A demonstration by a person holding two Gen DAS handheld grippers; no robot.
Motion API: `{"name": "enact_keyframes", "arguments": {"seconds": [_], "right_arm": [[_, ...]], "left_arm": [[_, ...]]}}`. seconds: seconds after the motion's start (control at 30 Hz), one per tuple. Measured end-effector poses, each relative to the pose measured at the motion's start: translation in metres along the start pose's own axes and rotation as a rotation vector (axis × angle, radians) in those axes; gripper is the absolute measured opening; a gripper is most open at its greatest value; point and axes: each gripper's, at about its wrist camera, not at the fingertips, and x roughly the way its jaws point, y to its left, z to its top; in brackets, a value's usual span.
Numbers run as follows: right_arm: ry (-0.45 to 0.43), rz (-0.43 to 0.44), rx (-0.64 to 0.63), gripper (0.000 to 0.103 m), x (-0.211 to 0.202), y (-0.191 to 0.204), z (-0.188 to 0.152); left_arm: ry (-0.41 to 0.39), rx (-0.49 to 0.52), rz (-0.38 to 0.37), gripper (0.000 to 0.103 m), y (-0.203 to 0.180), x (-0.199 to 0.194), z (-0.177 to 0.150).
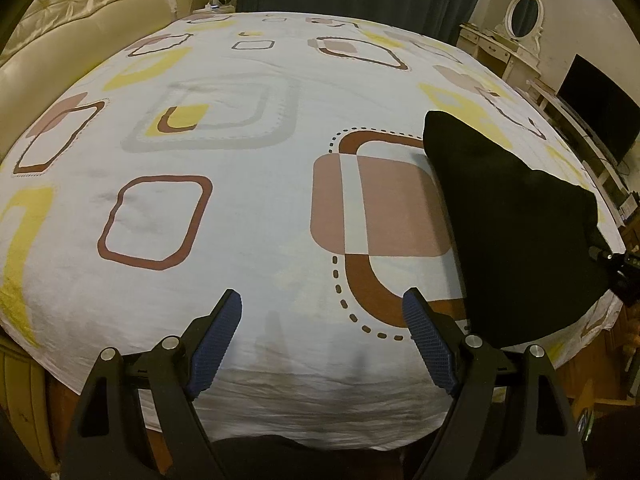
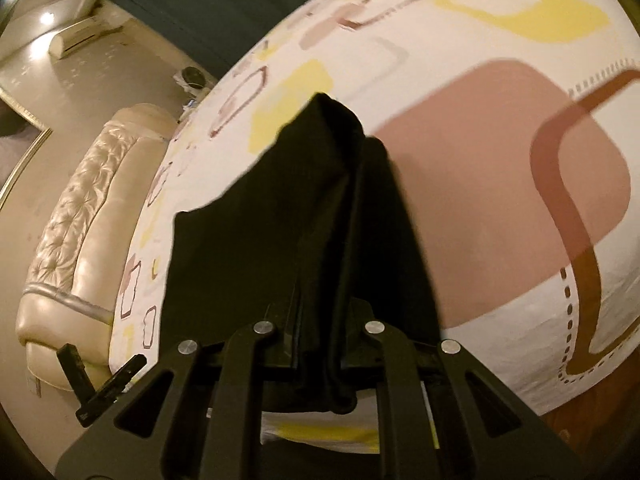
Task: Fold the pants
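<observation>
Black pants [image 1: 516, 232] lie at the right of the left wrist view on the patterned bed sheet [image 1: 248, 216], one end clamped in the right claw [image 2: 320, 344]. The left claw [image 1: 322, 320] stands apart, empty, at lower centre. A cream headboard [image 1: 92, 12] occupies the upper left, a dressing table [image 1: 504, 48] and a dark screen [image 1: 600, 108] the upper right.

A bed with a white patterned sheet [image 1: 260, 216]; the black pants [image 1: 516, 232] lie partly on its right side
</observation>
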Motion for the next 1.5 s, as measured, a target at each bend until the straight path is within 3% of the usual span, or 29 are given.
{"name": "enact_keyframes", "arguments": {"seconds": [0.27, 0.8, 1.2, 1.23, 1.27, 1.33, 1.5], "right_arm": [[0.008, 0.078, 0.076, 0.013, 0.003, -0.019, -0.002], [0.012, 0.105, 0.099, 0.013, -0.003, -0.033, -0.001], [-0.019, 0.047, 0.107, 0.014, -0.024, -0.044, -0.003], [-0.023, 0.028, 0.111, 0.015, -0.026, -0.046, -0.003], [-0.028, -0.015, 0.117, 0.028, -0.030, -0.049, -0.003], [-0.045, -0.082, 0.146, 0.036, -0.040, -0.060, -0.004], [-0.140, -0.049, 0.251, 0.055, -0.070, -0.085, -0.004]], "left_arm": [[0.002, 0.010, -0.004, 0.082, -0.003, 0.001, 0.000], [0.005, 0.015, -0.001, 0.082, -0.005, 0.002, -0.001], [0.003, 0.025, -0.022, 0.082, -0.011, -0.002, -0.003], [0.005, 0.025, -0.032, 0.082, -0.012, -0.003, -0.003], [0.007, 0.024, -0.047, 0.082, -0.012, -0.003, -0.003], [0.012, 0.020, -0.072, 0.082, -0.014, -0.004, -0.003], [0.038, -0.018, -0.178, 0.082, -0.017, -0.001, -0.001]]}}
